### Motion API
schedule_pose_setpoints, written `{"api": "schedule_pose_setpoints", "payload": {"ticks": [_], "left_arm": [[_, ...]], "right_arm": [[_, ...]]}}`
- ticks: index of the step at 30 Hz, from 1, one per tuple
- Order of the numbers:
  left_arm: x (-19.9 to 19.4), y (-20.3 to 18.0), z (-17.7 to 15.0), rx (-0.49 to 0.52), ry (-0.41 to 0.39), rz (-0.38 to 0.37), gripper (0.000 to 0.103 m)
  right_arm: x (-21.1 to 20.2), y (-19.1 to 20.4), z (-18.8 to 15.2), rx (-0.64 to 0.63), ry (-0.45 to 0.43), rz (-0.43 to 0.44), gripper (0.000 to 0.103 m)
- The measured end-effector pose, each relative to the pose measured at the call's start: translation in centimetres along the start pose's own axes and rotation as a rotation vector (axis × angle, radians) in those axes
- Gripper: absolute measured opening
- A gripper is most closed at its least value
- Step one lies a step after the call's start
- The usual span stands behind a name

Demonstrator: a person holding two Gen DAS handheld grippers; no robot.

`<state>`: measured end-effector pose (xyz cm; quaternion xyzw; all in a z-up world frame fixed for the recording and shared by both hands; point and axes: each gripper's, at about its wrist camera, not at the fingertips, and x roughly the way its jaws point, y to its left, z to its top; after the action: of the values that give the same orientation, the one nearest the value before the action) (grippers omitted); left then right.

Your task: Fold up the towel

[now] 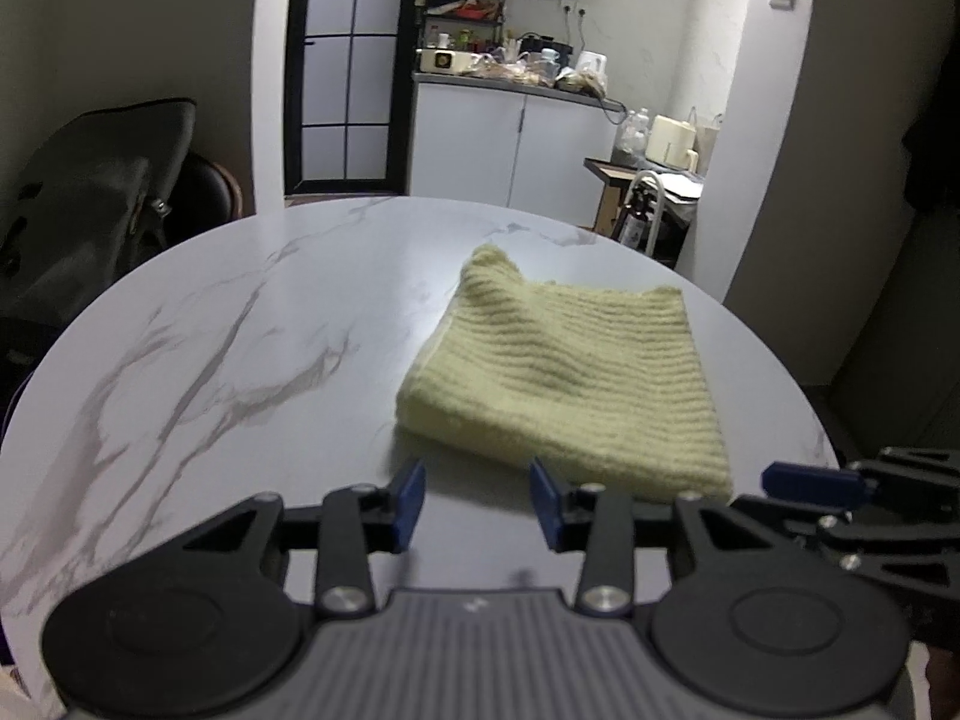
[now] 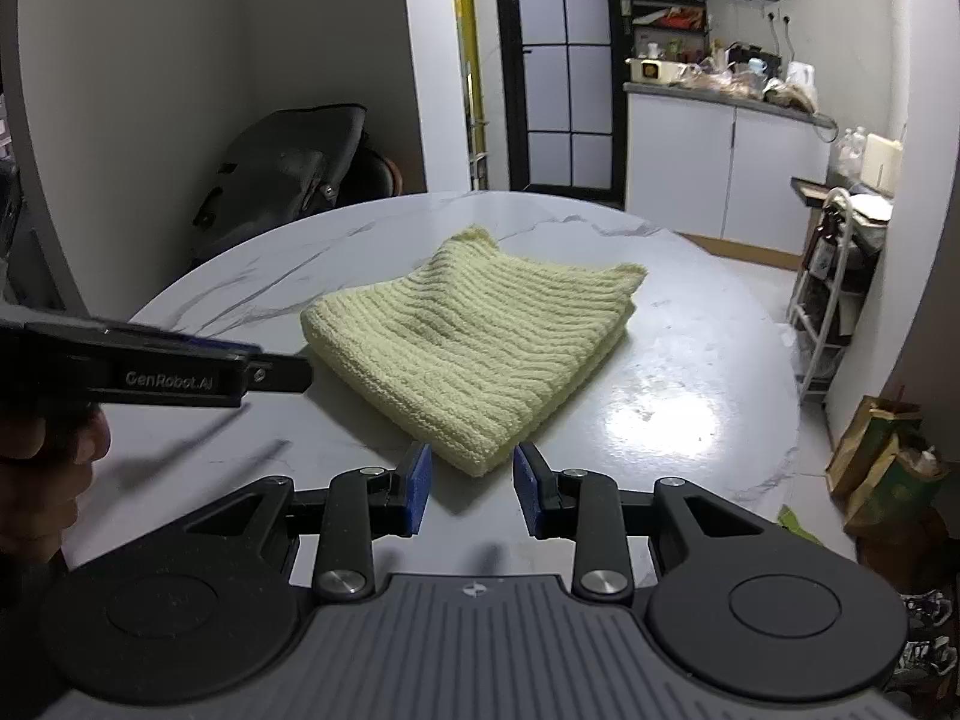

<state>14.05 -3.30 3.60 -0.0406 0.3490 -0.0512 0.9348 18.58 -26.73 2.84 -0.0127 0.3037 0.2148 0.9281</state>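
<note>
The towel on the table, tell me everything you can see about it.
The towel is pale yellow-green with a ribbed, knitted-looking weave. It lies folded into a rough rectangle of stacked layers, edges not quite flush, one far corner poking up a little. It rests flat on the white marble-patterned table. Nothing grips it: the right gripper stands open just short of its near corner, and the left gripper is open in front of its near edge.

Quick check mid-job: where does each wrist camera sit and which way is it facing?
Left wrist: behind the open left gripper, angled down at the towel; right gripper at right edge.
Right wrist: behind the open right gripper, towel corner ahead; a hand at left.
Shared: folded towel, marble table, kitchen beyond.
</note>
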Motion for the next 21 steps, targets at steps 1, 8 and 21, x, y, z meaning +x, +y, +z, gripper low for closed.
{"api": "schedule_pose_setpoints", "payload": {"ticks": [1, 8, 21], "left_arm": [[-0.1, 0.0, -0.1, -0.003, 0.001, 0.002, 0.043], [-1.1, 0.7, -0.7, -0.043, 0.000, -0.005, 0.056], [-4.4, 0.7, -0.9, -0.039, -0.125, -0.001, 0.103]], "right_arm": [[0.0, 0.0, 0.0, 0.000, 0.000, -0.001, 0.034], [-0.2, 0.3, 0.0, -0.003, 0.000, -0.010, 0.046], [-0.5, 0.8, -0.1, -0.007, 0.001, -0.026, 0.102]]}}
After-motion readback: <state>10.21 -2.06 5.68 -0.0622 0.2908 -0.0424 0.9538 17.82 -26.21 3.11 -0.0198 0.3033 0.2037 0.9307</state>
